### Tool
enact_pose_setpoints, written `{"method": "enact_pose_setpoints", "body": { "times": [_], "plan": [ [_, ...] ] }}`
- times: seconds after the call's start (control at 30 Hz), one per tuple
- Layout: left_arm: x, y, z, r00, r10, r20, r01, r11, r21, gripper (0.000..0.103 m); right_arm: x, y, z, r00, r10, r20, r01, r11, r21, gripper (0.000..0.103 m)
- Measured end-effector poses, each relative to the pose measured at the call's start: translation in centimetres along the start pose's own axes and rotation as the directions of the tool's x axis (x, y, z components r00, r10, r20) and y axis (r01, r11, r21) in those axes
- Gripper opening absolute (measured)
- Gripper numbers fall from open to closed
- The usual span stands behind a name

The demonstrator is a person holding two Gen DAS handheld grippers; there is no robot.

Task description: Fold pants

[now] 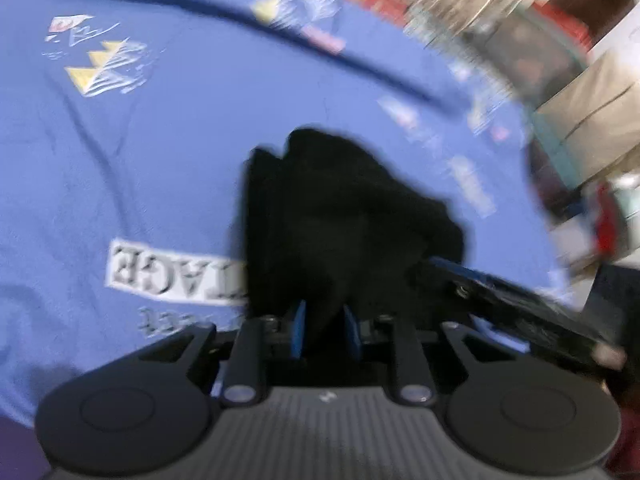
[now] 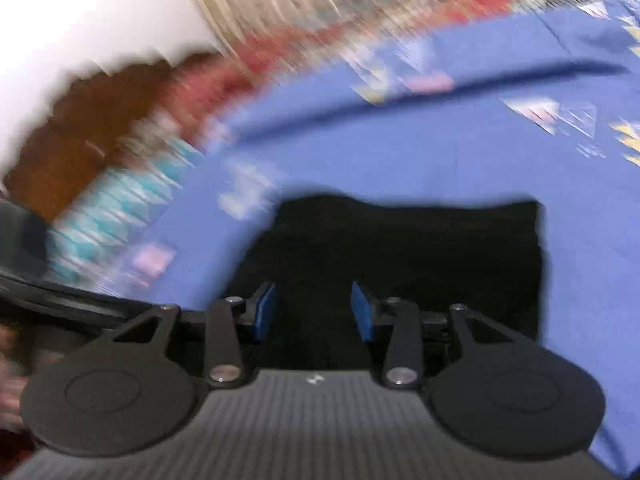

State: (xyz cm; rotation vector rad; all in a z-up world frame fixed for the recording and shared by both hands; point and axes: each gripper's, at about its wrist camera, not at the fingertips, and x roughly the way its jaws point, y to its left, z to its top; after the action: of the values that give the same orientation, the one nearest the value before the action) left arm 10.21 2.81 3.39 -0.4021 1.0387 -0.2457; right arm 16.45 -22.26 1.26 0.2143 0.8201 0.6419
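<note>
Readable print: a white label on the blue bedsheet (image 1: 168,160), seen upside down from my left wrist, ends in "TAGE" (image 1: 176,268); its start is hidden behind the black cloth. A fainter line beneath it is too blurred to read. Elsewhere the sheet carries yellow sawtooth triangles (image 1: 90,70) with white sketch lines, and pink patches.

The black pants (image 1: 340,208) lie bunched on the sheet, a dark mass with no visible detail; from the right wrist they (image 2: 420,248) look like a flatter, roughly rectangular slab.

My left claw (image 1: 325,330): blue pads narrow, a fold of the pants pinched between them. My right claw (image 2: 314,312): pads about half apart over the pants, nothing pressed between them. It also shows at the right edge of the left view.

Both views are motion-blurred.
</note>
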Motion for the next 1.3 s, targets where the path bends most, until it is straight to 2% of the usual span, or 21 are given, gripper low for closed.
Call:
{"method": "enact_pose_setpoints", "body": {
  "times": [0.03,0.07,0.1,0.13,0.17,0.23,0.27,0.37,0.5,0.73,0.87,1.03,1.3],
  "plan": [
    [1.3,0.2,-0.4,0.999,0.021,-0.038,-0.021,1.0,0.005,0.025,1.2,-1.7,-0.5,0.999,-0.027,-0.032,0.029,0.998,0.053,0.046],
    [1.9,0.5,-0.8,0.998,0.024,-0.05,-0.024,1.0,-0.006,0.026,1.3,-3.7,-0.9,0.999,0.029,-0.017,-0.026,0.985,0.17,0.046],
    [2.0,0.6,-1.2,0.999,0.032,-0.036,-0.032,0.999,-0.01,0.027,0.9,-4.7,-1.0,0.999,0.052,0.005,-0.052,0.969,0.242,0.042],
    [1.8,0.4,-1.4,0.999,0.039,-0.023,-0.039,0.999,0.005,0.029,0.4,-5.0,-1.1,0.999,0.045,0.012,-0.047,0.967,0.25,0.042],
    [1.7,0.2,-1.5,0.999,0.051,-0.019,-0.051,0.999,0.018,0.031,-0.1,-4.8,-1.2,1.0,0.023,0.016,-0.026,0.975,0.223,0.043],
    [1.9,0.1,-1.6,0.996,0.092,-0.017,-0.091,0.995,0.031,0.046,-0.6,-4.6,-1.6,1.0,-0.015,0.015,0.012,0.985,0.173,0.043],
    [1.9,0.2,-1.7,0.995,0.102,-0.018,-0.102,0.994,0.029,0.048,-0.7,-4.8,-1.8,1.0,-0.016,0.014,0.013,0.982,0.189,0.043],
    [1.5,0.0,-1.7,0.993,0.118,-0.014,-0.118,0.993,0.015,0.049,-0.7,-5.1,-2.0,1.0,-0.011,0.023,0.006,0.973,0.232,0.044],
    [0.6,-1.0,-2.4,0.986,0.169,0.012,-0.169,0.984,0.058,0.049,-2.0,-4.2,-2.4,0.999,-0.026,0.047,0.015,0.977,0.214,0.045],
    [-0.6,-2.0,-2.5,0.977,0.212,0.026,-0.214,0.975,0.063,0.049,-4.8,-3.7,-3.2,0.995,-0.034,0.093,0.015,0.98,0.197,0.048],
    [-1.3,-2.0,-2.7,0.973,0.228,0.036,-0.23,0.971,0.064,0.051,-6.0,-4.2,-3.7,0.993,-0.045,0.114,0.018,0.974,0.226,0.05],
    [-2.1,-1.8,-2.9,0.967,0.249,0.048,-0.252,0.966,0.06,0.057,-6.3,-5.1,-4.6,0.992,-0.068,0.106,0.038,0.964,0.265,0.051],
    [-2.7,-1.9,-3.3,0.96,0.272,0.066,-0.277,0.958,0.071,0.059,-6.7,-5.8,-5.3,0.992,-0.078,0.099,0.045,0.953,0.299,0.055]
  ]
}}
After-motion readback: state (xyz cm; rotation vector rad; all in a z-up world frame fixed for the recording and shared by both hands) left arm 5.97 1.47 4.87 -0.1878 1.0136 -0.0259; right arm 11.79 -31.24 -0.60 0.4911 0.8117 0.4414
